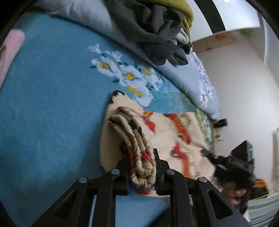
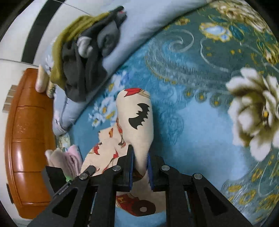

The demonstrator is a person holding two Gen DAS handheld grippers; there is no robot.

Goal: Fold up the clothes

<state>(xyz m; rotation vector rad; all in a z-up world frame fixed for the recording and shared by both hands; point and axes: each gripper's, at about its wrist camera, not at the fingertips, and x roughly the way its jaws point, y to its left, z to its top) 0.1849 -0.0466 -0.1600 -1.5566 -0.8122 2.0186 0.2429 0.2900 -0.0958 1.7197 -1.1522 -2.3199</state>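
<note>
The left gripper (image 1: 142,176) is seen closed upon a bunched, elasticated edge of the cream printed garment (image 1: 176,138), with the gathered cloth pinched between its two black fingers. The right gripper (image 2: 140,167) is likewise clamped on a smooth fold of the same garment (image 2: 137,125), the cloth being squeezed between blue-padded fingers and raised into a rounded hump bearing a black bat motif. In the left wrist view, the remainder of the garment is spread flat just beyond the fingers, printed with red vehicles, and the right gripper (image 1: 218,165) is visible at its far edge, blurred, with part of a hand (image 1: 233,192) below it. The garment is laid on a blue floral blanket (image 1: 52,113) that covers the bed. A pink cloth (image 2: 68,160) is located near the garment on the left of the right wrist view. Further back, a pale blue quilt (image 1: 195,78) is rolled along the far edge of the blanket. A heap of dark grey clothes (image 1: 153,35) is piled on top of the quilt, with an olive-green garment (image 1: 184,12) lying against it. A brown wooden headboard (image 2: 26,139) is seen at the left of the right wrist view, touching the end of the quilt. White walls (image 1: 244,87) are visible beyond the bed.
</note>
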